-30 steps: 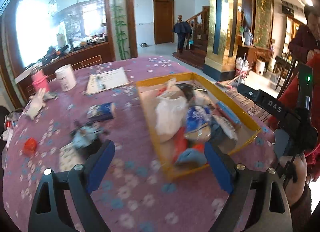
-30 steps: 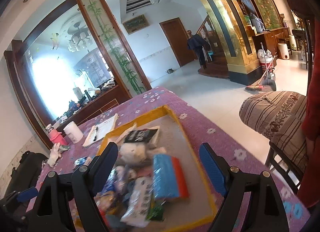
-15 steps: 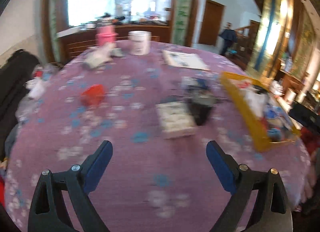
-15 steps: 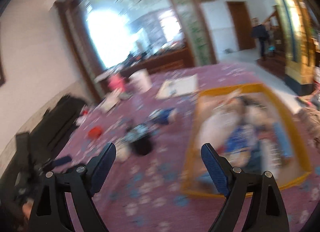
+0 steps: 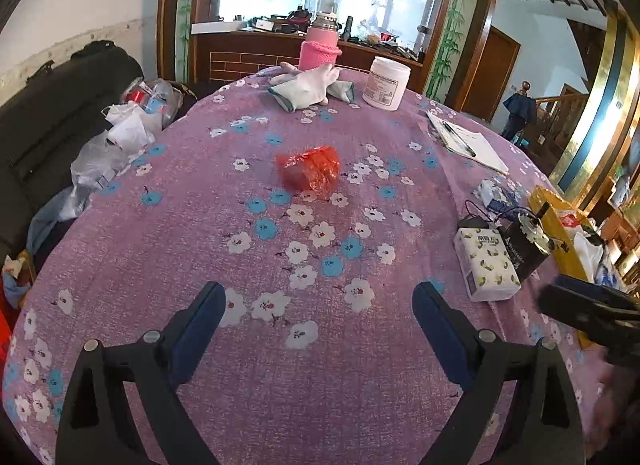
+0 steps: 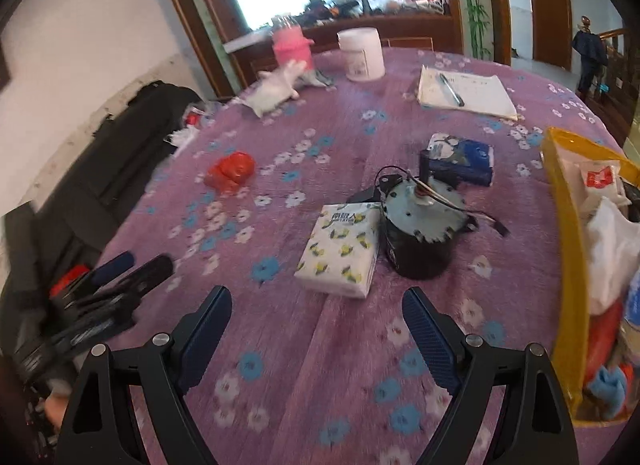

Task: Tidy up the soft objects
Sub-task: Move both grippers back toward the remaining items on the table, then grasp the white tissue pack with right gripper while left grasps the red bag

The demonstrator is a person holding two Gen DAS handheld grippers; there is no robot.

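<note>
Left gripper (image 5: 318, 315): jaws wide apart, nothing between them, above bare table (image 5: 256, 405) cloth. Right gripper (image 6: 316, 317): jaws wide apart, empty, touching nothing. Landmark: tissue pack (image 6: 340, 249). It lies just beyond the right jaws, touching the black motor (image 6: 420, 237) on its right. The red bag (image 5: 309, 172) lies well to its left, the blue packet (image 6: 460, 159) beyond it, and the yellow tray (image 6: 566, 265) far right.

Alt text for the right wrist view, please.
The open, empty right gripper hovers over a purple floral tablecloth, facing a tissue pack that lies against a black motor. A yellow tray of soft items sits at the right edge; the left gripper shows blurred at left.
</note>
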